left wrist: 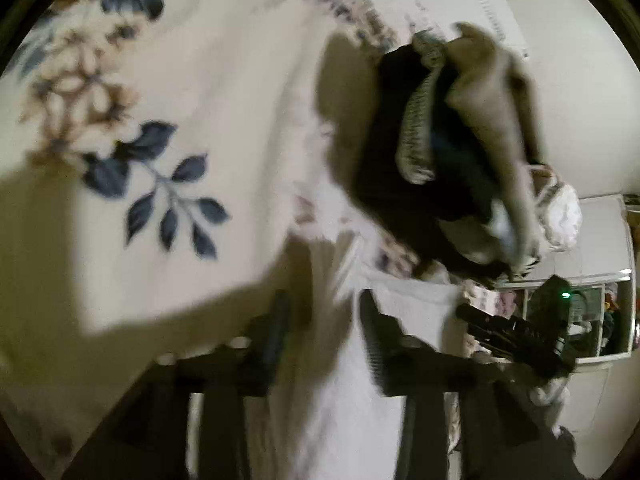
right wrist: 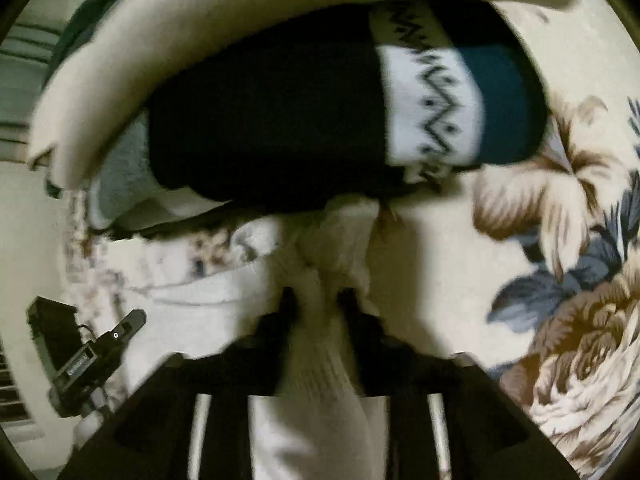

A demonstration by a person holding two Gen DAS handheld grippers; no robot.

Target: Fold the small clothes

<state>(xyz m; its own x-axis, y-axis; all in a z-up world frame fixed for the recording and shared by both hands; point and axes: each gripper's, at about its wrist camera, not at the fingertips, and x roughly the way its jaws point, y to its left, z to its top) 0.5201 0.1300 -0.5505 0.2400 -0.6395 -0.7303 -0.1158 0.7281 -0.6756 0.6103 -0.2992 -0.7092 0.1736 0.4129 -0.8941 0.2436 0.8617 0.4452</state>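
A small cream-white garment lies bunched on the floral blanket, just in front of a pile of clothes. My right gripper points down at it, open, with a ridge of the cream cloth standing between its fingers. In the left wrist view the same white cloth spreads flat under my left gripper. That gripper is open too, its fingers set apart over the fabric. Each gripper shows in the other's view: the right one at the far right, the left one at the lower left.
The pile holds a black garment, a white piece with a zigzag pattern, a teal one and a beige one draped over the top. It reads as a dark heap in the left wrist view. A mirror stands at the right.
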